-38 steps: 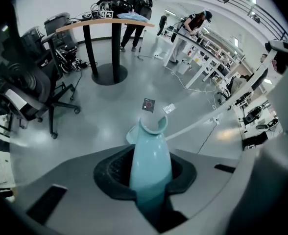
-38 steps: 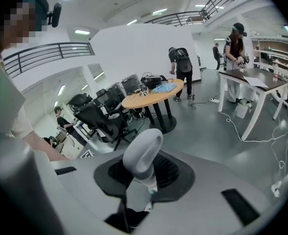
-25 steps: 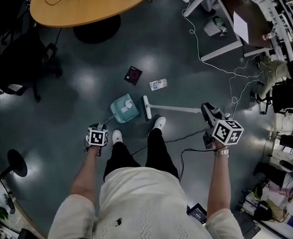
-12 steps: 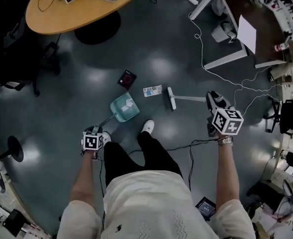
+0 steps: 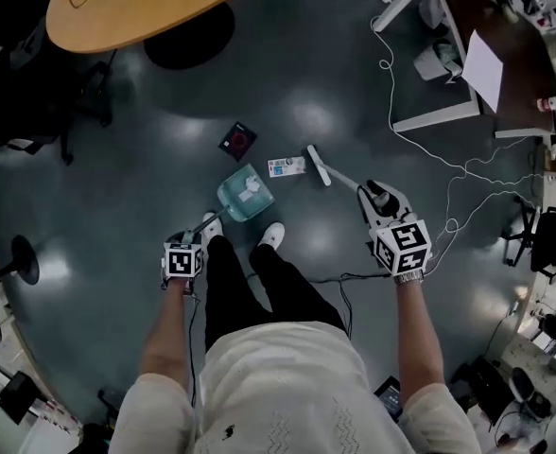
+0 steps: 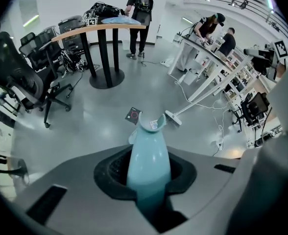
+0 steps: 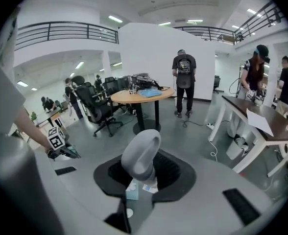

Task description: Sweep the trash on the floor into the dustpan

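The left tongs point(image 6: 148, 173), low centre in the left gripper view, are clamped shut round the teal handle of the dustpan point(image 5: 246, 194). In the head view the dustpan sits mid-frame on the grey floor point(image 5: 117, 206), just ahead of the person's shoes point(image 5: 271, 236).

The right tongs point(image 7: 143, 173) are closed on the grey grip of the broom point(image 5: 339, 178). Its shaft slants up-left to the white broom head point(image 5: 317, 164), just right of centre.

A white card point(image 5: 286, 165), the nearest piece of trash, lies touching or almost touching that head's left end. It is a little above and right of the dustpan. A dark square packet point(image 5: 238, 141) lies apart, above and left of the pan.

To sweep well, the pan's lip should probably stay flat on the floor and face the card. The broom head would then draw the card down-left in one short, low stroke. The packet likely needs a second stroke.

Half a second earlier the broom head stood clear to the right of the card; now it is right beside it. The dustpan seems to have edged closer to the card too.
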`<state>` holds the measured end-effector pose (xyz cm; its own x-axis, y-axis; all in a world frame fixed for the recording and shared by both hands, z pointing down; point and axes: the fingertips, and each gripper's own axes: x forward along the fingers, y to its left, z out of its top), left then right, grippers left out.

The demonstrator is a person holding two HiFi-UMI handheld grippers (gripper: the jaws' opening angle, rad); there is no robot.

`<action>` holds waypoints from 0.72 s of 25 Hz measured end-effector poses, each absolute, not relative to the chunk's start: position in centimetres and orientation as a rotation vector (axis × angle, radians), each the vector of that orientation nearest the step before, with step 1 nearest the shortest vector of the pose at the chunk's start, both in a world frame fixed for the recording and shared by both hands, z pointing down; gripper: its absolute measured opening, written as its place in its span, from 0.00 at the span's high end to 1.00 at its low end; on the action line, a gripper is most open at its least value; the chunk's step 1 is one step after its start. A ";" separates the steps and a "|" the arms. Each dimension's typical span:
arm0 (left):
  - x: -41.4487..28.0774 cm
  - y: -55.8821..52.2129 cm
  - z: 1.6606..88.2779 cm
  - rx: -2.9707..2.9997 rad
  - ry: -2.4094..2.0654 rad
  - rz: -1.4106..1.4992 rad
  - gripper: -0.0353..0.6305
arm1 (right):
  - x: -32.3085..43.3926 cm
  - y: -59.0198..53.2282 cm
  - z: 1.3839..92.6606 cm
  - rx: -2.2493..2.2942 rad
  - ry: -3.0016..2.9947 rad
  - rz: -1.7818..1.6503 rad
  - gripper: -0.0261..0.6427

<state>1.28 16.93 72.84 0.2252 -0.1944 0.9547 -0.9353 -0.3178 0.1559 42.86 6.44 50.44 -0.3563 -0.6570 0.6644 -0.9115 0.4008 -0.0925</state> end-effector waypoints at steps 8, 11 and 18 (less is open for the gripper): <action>2.5 17.2 74.1 1.657 -1.084 1.160 0.81 | 35.5 9.1 50.8 1.098 -2.279 0.672 0.82; 2.6 17.2 74.3 1.655 -1.086 1.135 0.81 | 33.1 9.5 50.2 1.000 -2.332 0.683 0.82; 2.1 18.3 74.5 1.632 -1.115 1.076 0.81 | 28.5 9.6 49.0 0.895 -2.408 0.815 0.82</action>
